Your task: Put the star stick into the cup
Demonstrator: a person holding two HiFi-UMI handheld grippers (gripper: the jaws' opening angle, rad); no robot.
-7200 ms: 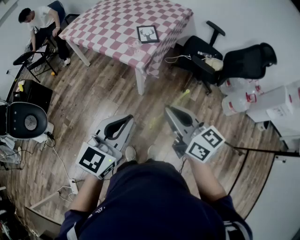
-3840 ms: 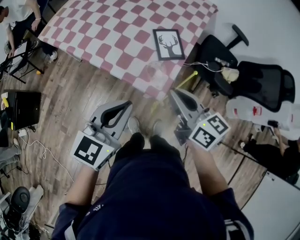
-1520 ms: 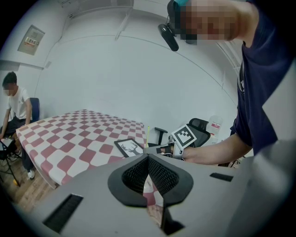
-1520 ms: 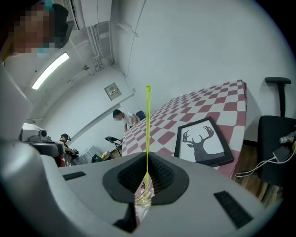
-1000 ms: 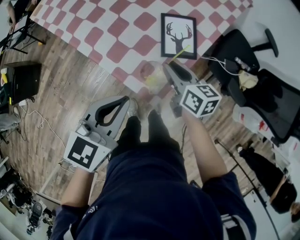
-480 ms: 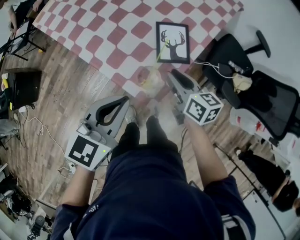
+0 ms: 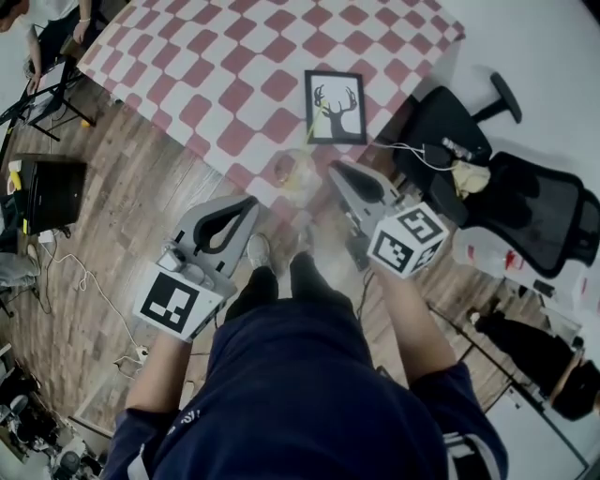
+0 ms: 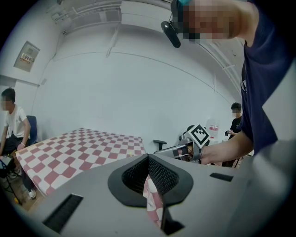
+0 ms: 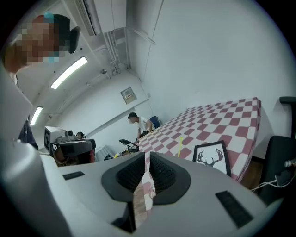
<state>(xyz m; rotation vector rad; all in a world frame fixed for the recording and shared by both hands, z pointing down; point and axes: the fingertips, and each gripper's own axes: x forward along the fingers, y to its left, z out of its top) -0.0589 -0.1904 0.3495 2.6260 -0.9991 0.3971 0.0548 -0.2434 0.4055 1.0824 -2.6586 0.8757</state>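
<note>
A thin yellow star stick stands tilted in a clear cup near the front edge of the checkered table. In the right gripper view the stick rises free beyond the jaws, and the gripper's body hides the cup. My right gripper sits just right of the cup. Its jaws are closing, nearly together, with nothing between them. My left gripper hangs lower left of the cup over the floor, shut and empty.
A framed deer picture lies on the table just behind the cup. Black office chairs stand to the right. A black box and cables lie on the wood floor at left. A person sits at the far left.
The person walked up to the table with the stick in the right gripper. The stick now stands in the cup, and the right gripper has let go and drawn back slightly.
</note>
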